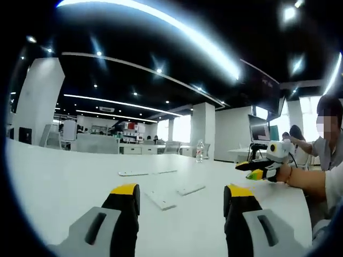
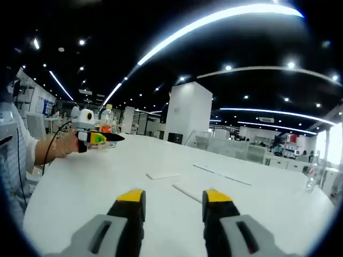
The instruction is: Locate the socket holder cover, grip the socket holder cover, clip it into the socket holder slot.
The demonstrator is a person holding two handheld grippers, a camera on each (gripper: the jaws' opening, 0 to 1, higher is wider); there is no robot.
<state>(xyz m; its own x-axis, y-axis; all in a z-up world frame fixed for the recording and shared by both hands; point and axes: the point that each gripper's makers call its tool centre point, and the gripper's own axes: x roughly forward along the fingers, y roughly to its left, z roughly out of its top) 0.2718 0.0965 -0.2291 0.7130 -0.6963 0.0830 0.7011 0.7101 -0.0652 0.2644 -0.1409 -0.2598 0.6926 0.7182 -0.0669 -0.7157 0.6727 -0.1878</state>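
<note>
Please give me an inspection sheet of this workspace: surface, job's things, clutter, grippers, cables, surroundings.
Surface: white table, flat, glossy.
Job's things: several flat white strips lie apart on the table; which is the cover or the holder, I cannot tell.
Clutter: clear bottle at the far edge.
Grippers: left gripper open, holding nothing, low over the table; right gripper open, holding nothing.
Cables: a dark cable at the person's wrist.
Surroundings: open office, white pillar, ceiling strip lights, a monitor, a seated person.

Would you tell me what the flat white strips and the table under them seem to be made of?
The white strips look like moulded plastic: thin, flat, matte, with crisp edges, though too small to be sure. The table looks like white laminate, smooth with a soft sheen.
</note>
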